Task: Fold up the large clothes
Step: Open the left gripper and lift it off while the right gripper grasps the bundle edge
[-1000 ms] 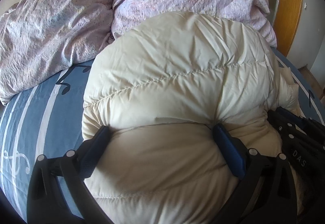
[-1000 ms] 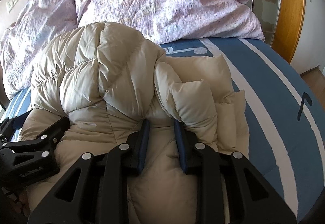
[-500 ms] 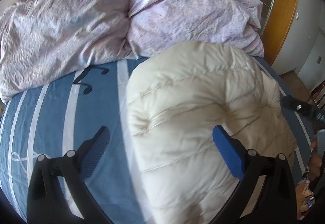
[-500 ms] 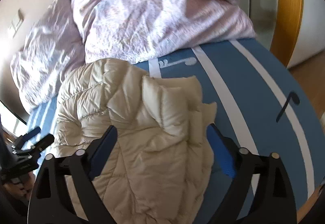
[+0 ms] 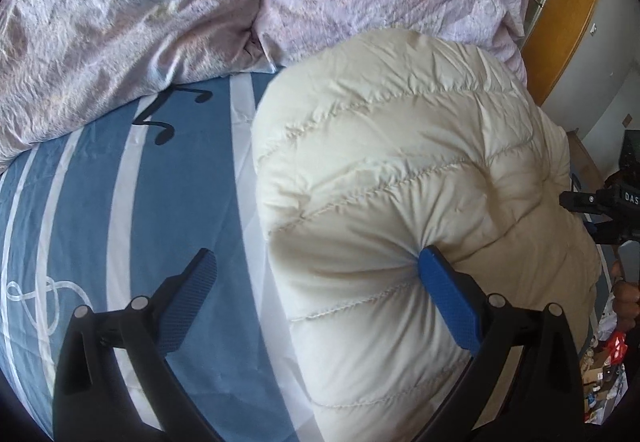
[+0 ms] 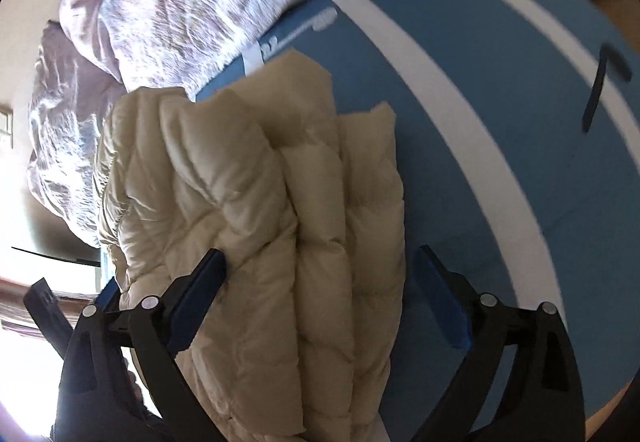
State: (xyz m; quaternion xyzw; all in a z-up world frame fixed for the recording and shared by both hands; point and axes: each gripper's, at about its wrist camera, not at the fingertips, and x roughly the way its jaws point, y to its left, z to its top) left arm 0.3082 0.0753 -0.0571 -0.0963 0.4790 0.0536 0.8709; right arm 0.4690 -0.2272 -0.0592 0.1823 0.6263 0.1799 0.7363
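One cream quilted down jacket, folded into a bundle, lies on one blue white-striped bedsheet, ahead of two wide-spread tools. The left gripper stands wide, its right pad dented into the jacket. The right gripper is opening, jacket between its jaws, ungripped. Two crumpled lilac duvets lie beyond.
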